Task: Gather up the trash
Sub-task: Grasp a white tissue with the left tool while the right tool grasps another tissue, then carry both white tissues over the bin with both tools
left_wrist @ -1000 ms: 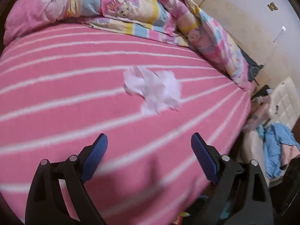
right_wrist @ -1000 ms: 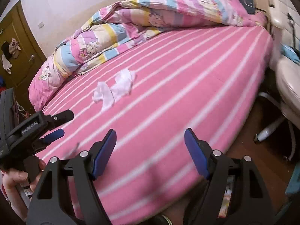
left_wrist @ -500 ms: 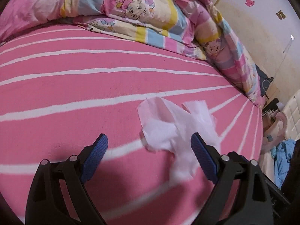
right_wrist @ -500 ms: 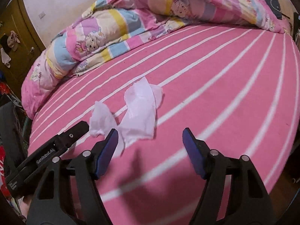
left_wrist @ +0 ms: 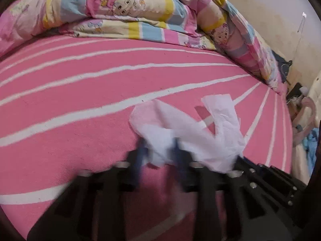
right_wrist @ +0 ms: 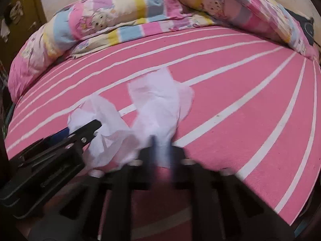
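Crumpled white tissue paper [left_wrist: 176, 124] lies on the pink striped bed sheet [left_wrist: 80, 92]. In the left wrist view my left gripper [left_wrist: 160, 152] has its blue pads closed on the near left part of the tissue; the image is blurred. In the right wrist view my right gripper [right_wrist: 162, 148] is closed on the near edge of the right tissue piece [right_wrist: 158, 104]. The left gripper also shows in the right wrist view [right_wrist: 84, 132], against the left tissue piece [right_wrist: 104, 116]. The right gripper's body shows in the left wrist view [left_wrist: 264, 178], at the tissue's right end.
A rumpled cartoon-print quilt [left_wrist: 124, 10] lies along the far side of the bed. The bed's right edge drops to a cluttered floor with clothes [left_wrist: 309, 124]. A wooden door [right_wrist: 18, 20] stands at the left.
Both grippers moved forward onto the tissue and went from wide open to closed on it. The tissue now bunches up between the pads.
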### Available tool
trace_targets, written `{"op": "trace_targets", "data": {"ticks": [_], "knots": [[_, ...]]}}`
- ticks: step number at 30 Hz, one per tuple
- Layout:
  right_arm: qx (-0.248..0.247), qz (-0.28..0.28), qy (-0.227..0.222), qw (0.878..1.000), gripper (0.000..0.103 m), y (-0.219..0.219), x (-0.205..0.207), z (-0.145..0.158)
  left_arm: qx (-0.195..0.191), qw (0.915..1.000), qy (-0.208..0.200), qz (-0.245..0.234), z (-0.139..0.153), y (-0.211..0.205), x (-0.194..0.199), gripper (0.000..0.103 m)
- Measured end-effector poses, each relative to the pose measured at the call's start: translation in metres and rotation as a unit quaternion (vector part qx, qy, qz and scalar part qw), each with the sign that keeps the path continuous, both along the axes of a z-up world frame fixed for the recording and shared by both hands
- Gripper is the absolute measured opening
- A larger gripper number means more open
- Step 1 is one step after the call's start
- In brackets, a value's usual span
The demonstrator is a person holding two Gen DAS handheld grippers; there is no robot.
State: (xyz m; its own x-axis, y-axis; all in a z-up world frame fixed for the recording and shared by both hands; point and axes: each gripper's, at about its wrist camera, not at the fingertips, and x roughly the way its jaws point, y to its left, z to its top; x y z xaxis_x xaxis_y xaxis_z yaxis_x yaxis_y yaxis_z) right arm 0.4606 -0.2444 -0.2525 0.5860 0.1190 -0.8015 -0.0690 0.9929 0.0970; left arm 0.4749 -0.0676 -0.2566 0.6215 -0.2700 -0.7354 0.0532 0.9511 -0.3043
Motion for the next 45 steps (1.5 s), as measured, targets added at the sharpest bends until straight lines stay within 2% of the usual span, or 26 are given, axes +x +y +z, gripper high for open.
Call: {"op": "trace_targets", "data": {"ticks": [2,9,16,22,27,33,39,45], "knots": [[-0.001,0.004,0.001,1.0,0.002,0.002,-0.008,0.001,-0.02,0.9998,0.005,-0.001,-0.001,0.005,-0.003,0.002],[0.024,0.008,0.008,1.0,0.002,0.0,-0.054,0.015,-0.074,0.9969,0.026,-0.01,-0.004,0.012,-0.045,0.001],[0.048,0.003,0.011,0.999,0.002,-0.018,-0.125,0.042,-0.085,0.9954,0.041,-0.017,0.006,0.01,-0.103,0.001],[0.065,-0.011,-0.005,0.998,0.002,-0.044,-0.186,0.074,-0.095,0.9941,0.043,-0.029,0.03,-0.004,-0.161,0.001],[0.076,-0.024,-0.022,0.997,0.002,-0.067,-0.243,0.098,-0.125,0.9898,0.044,-0.053,0.056,-0.029,-0.211,0.001],[0.079,-0.045,-0.026,0.996,0.002,-0.09,-0.303,0.112,-0.142,0.9847,0.048,-0.088,0.071,-0.069,-0.266,0.001],[0.067,-0.084,-0.017,0.994,0.002,-0.12,-0.364,0.112,-0.148,0.9792,0.076,-0.116,0.061,-0.109,-0.303,0.001],[0.065,-0.128,0.003,0.99,0.002,-0.156,-0.399,0.097,-0.149,0.9706,0.12,-0.146,0.036,-0.152,-0.336,0.001]]}}
